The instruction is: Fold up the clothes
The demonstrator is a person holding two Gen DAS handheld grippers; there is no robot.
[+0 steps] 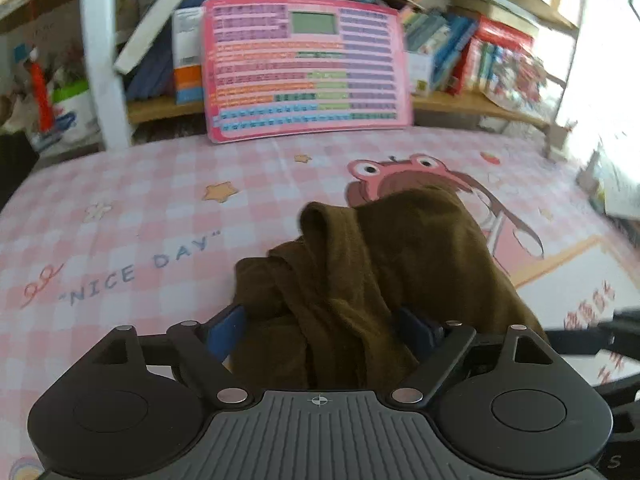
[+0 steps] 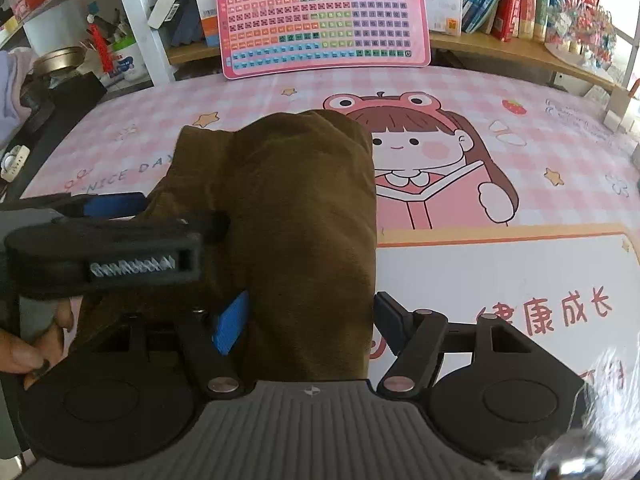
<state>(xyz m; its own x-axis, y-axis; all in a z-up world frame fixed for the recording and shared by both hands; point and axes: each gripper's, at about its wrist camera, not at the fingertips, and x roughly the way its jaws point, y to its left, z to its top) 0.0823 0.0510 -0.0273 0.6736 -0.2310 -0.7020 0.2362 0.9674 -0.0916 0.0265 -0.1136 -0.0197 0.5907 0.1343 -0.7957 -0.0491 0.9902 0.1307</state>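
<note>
Pink checked worktop [image 2: 520, 92] carries our brown garment [image 2: 304, 208] bunched at its centre, our left tongs [image 1: 324, 320] spread wide around its near folds without pinching, our right tongs [image 2: 310, 316] straddling its six-o'clock end, grip unclear.

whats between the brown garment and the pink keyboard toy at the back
Only bare pink checked mat with small printed stars; nothing stands between the brown garment and the pink keyboard toy. The right wrist view shows it best.
</note>
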